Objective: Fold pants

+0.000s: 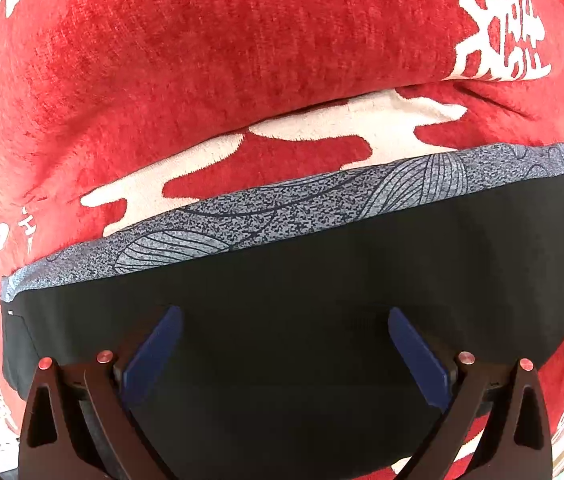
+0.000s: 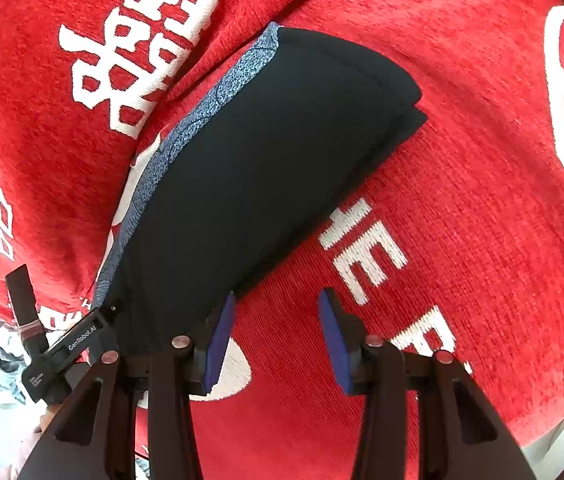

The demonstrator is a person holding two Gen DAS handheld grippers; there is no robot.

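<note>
the pants [image 2: 266, 168] lie folded on the red blanket [image 2: 462, 168], patterned band [image 1: 282, 204] along one edge. left gripper [image 1: 284, 352] hangs open over them; right gripper [image 2: 276, 336] open, empty, beside. square the edges gently.

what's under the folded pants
The pants lie on a red blanket with white lettering, which shows all around them. The part of the blanket beneath them is covered, so anything there cannot be seen.

Matt black knit pants [image 2: 250, 168] lie on a fuzzy, seemingly chenille red blanket [image 2: 462, 160] with white woven lettering.
</note>
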